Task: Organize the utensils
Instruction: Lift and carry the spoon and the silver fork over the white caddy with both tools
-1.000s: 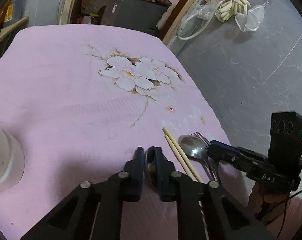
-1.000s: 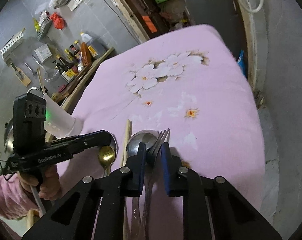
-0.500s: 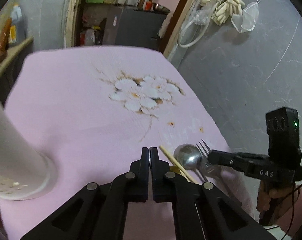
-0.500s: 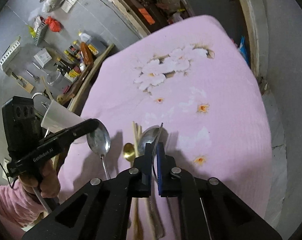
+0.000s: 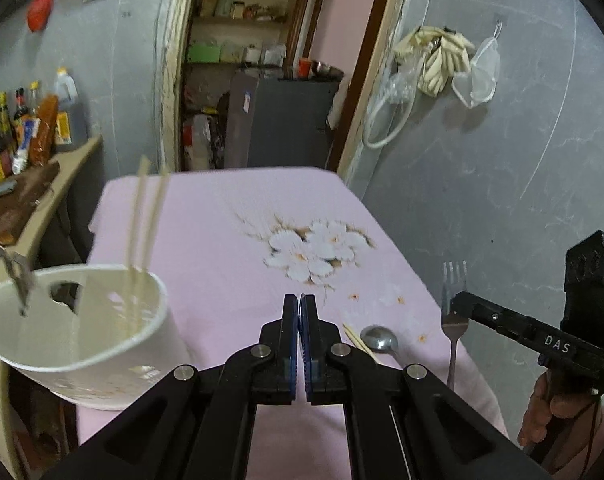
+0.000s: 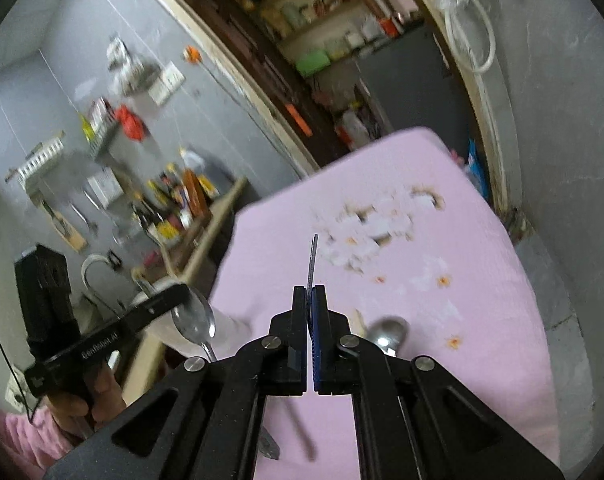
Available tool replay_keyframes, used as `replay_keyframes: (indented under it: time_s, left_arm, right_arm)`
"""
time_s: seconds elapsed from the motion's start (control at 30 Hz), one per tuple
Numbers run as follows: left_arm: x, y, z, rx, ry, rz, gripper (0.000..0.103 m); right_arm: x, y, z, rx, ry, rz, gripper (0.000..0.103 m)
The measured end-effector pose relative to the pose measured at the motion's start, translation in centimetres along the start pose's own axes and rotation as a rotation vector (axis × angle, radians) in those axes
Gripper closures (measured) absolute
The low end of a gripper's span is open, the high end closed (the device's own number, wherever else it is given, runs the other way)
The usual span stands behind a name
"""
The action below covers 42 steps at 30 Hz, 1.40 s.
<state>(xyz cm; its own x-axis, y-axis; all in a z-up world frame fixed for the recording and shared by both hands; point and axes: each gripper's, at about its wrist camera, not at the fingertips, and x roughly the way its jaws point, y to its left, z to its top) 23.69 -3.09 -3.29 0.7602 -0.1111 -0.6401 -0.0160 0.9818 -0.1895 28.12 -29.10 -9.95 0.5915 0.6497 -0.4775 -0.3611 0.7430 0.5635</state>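
Observation:
My left gripper (image 5: 300, 300) is shut; the right wrist view shows a steel spoon (image 6: 193, 318) pinched in its tips (image 6: 181, 294), bowl hanging in the air. My right gripper (image 6: 310, 292) is shut on a fork (image 6: 312, 260), seen edge-on there. In the left wrist view the fork (image 5: 454, 300) stands tines up in that gripper (image 5: 458, 304), above the table's right edge. A white holder (image 5: 73, 320) with chopsticks (image 5: 141, 232) in it stands at the left. Another spoon (image 5: 378, 338) and a pair of chopsticks (image 5: 356, 336) lie on the pink cloth (image 5: 221, 240).
A wooden counter with several bottles (image 5: 21, 128) runs along the left of the table. A doorway with a dark cabinet (image 5: 281, 120) lies beyond the far edge. A grey wall is close on the right. A hand (image 5: 550, 408) holds the right gripper.
Both grippers shut on their utensils and rose off the cloth, the left with a spoon, the right with the fork. The white holder now sits large and close at the left.

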Motion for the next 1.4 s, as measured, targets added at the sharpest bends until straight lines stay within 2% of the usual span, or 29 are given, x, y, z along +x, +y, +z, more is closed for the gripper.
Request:
replay_keyframes:
  time_s: [0.17,0.3,0.57,0.67,0.83,1.07,1.17,1.4]
  left_arm:
    - [-3.1,1.4,1.7,-0.006,-0.06,0.023,0.1]
    - [-5.6,3.1,3.2,-0.006,-0.099,0.059,0.1]
    - [-10.4,7.0,5.3,-0.023,-0.213,0.143,0.1]
    - [-12.1,8.7,6.0,-0.032,-0.267,0.179,0.1]
    - [-14.5,11.4,7.0,-0.029,-0.337,0.256,0.1]
    - [-16.4,15.3,7.3,-0.037,-0.368,0.353,0.1]
    - [-16.5,16.7,6.9,-0.048,-0.362,0.385,0.1]
    - [-15.5,18.5,6.3,-0.022,-0.336,0.445,0.1]
  right_arm:
    - [-1.6,3.6,1.1,-0.006,-0.107,0.056,0.101]
    - [-1.4,7.0,1.8,-0.026,-0.157,0.098,0.101]
    - [-0.3,15.7,3.2,-0.192,-0.247,0.113,0.101]
    - [0.0,18.9,4.2,-0.244,-0.283,0.158,0.101]
    - [1.0,22.5,5.6,-0.242,-0.331,0.254,0.101]
    - [4.8,24.3,5.7,-0.167,-0.347,0.403,0.101]
    - [6.6,24.3,5.0,-0.135,-0.335,0.418,0.101]
    - [9.7,23.5,3.2,-0.114,-0.297,0.38,0.101]
